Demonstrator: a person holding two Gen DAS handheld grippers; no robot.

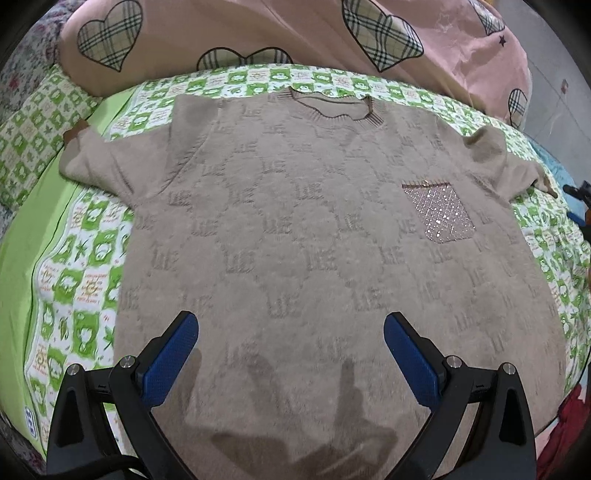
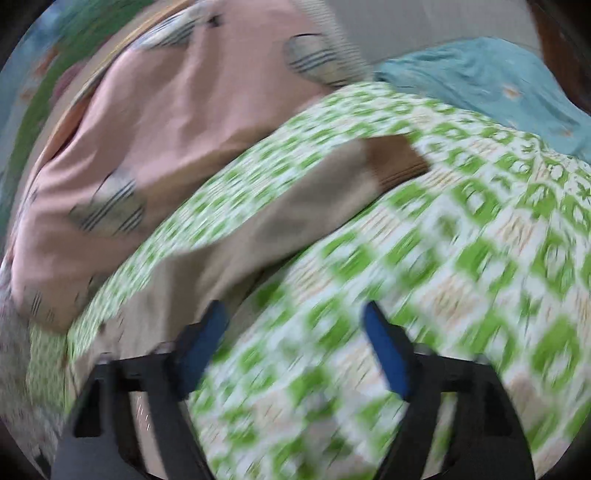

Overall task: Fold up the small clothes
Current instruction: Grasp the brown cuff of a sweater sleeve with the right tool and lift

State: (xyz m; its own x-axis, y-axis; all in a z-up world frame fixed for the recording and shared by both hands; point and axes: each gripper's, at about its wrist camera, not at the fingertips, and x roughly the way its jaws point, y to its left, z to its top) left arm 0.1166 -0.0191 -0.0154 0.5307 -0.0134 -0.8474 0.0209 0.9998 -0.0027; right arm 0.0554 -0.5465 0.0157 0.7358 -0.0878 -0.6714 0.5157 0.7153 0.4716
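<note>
A beige knit sweater with an embossed letter pattern lies flat, front up, on the green-and-white bedspread. Its collar points away from me and a sparkly pocket sits on its right side. My left gripper is open and empty, hovering over the lower middle of the sweater. In the blurred right wrist view, my right gripper is open and empty above the bedspread, just right of the sweater's sleeve with its brown cuff.
A pink quilt with plaid hearts lies bunched behind the sweater, and it shows in the right wrist view. A blue cloth lies at the far right of the bed. A red item sits at the right edge.
</note>
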